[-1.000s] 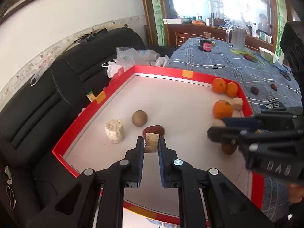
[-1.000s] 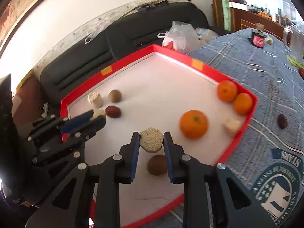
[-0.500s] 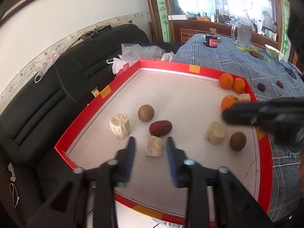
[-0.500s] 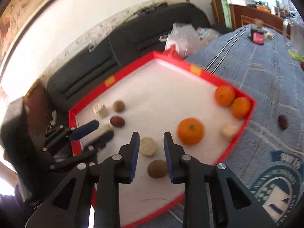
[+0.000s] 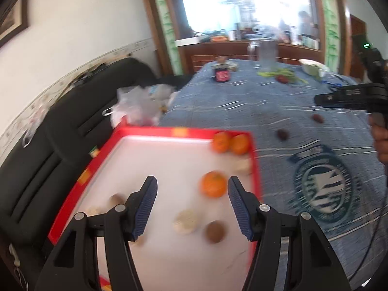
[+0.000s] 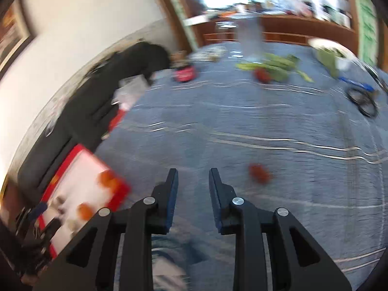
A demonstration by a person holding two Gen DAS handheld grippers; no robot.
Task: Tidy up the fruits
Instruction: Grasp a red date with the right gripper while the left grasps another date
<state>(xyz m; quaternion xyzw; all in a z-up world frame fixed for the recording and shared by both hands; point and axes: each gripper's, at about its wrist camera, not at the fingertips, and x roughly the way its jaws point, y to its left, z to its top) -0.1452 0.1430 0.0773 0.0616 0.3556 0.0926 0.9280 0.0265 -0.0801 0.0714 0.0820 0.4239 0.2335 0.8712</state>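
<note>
The right tool [image 6: 192,191], parted and empty, hovers over the blue-clothed worktop [image 6: 278,126]; a small dark-red oval fruit [image 6: 259,173] lies at its one o'clock, nearer than to the wide-open, empty left tool [image 5: 190,201] above the red-rimmed white tray [image 5: 255,177].

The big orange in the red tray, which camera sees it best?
The left wrist view. There the big orange sits near the middle, whole and close, between the open left gripper fingers. In the right wrist view it is just a small blurry orange blob in the tray at the far left edge.
</note>
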